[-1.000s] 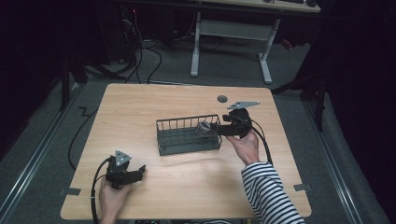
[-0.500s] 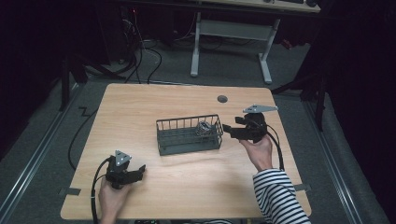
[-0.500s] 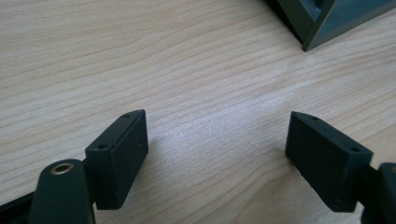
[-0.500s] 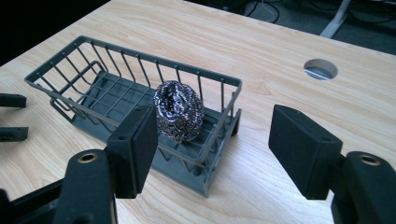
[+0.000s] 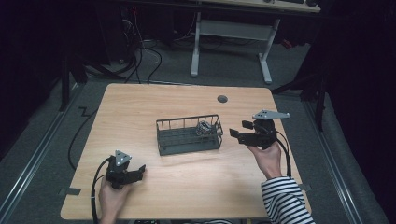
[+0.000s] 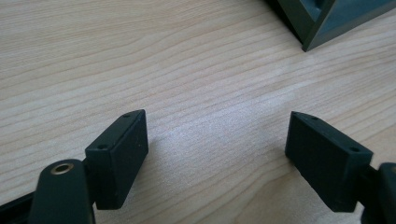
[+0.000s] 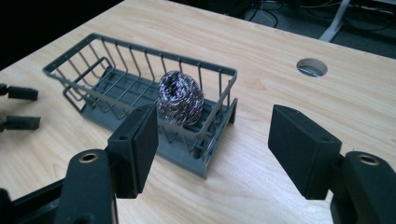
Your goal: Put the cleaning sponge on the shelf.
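A dark grey wire basket [image 5: 187, 147] stands in the middle of the wooden table [image 5: 154, 105]. A ball of steel wool [image 5: 204, 127] lies in the basket's right end. My right gripper [image 5: 235, 135] hovers just right of the basket, open, with nothing between its jaws. In the right gripper view the steel wool [image 7: 180, 98] sits behind the basket's rim [image 7: 140, 46], ahead of my open right gripper [image 7: 212, 135]. My left gripper [image 5: 138, 171] rests near the table's front left, open and empty. In the left gripper view my left gripper [image 6: 217, 135] frames bare wood, with a basket corner [image 6: 322, 23] at upper right.
A round cable hole [image 5: 222, 99] is set in the table behind the basket, and appears as a hole [image 7: 312, 67] in the right gripper view. Cables [image 5: 77, 140] hang off the left edge. A desk frame [image 5: 229, 32] stands beyond the table.
My right gripper has drawn back to the right, away from the basket's end. The steel wool stays in the basket. The left gripper has not moved.
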`<state>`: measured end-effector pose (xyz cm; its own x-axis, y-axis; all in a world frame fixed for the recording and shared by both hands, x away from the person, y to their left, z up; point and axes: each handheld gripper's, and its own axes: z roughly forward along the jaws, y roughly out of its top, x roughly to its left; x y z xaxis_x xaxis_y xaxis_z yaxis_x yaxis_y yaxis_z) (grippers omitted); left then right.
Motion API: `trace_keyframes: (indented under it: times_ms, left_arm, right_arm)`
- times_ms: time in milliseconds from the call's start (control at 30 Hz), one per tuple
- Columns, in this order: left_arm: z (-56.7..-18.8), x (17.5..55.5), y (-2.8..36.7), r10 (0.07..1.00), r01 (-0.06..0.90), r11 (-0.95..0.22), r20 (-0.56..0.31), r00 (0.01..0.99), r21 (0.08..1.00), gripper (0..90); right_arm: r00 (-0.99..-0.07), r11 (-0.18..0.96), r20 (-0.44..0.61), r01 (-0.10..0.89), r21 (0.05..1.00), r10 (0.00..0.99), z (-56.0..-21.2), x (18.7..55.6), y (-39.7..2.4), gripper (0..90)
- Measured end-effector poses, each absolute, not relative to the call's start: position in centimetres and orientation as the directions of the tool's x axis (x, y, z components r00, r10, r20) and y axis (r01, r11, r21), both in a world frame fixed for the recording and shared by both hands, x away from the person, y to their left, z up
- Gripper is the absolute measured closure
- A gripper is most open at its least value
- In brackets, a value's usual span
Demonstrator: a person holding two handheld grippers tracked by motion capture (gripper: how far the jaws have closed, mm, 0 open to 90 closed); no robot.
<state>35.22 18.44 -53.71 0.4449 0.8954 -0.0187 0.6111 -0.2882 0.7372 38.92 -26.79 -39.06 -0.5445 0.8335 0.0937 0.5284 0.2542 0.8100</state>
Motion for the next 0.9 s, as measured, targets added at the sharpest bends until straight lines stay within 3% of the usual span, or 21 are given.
trace_keyframes:
  times_ms: [900]
  left_arm:
    - [-53.7, 35.2, 18.4, 0.896, 0.611, -0.289, -0.017, 0.444, 0.737, 21.7]
  right_arm:
    - [-0.515, 0.167, 0.134, 0.496, 0.852, 0.847, -39.5, 34.1, -29.6, 37.0]
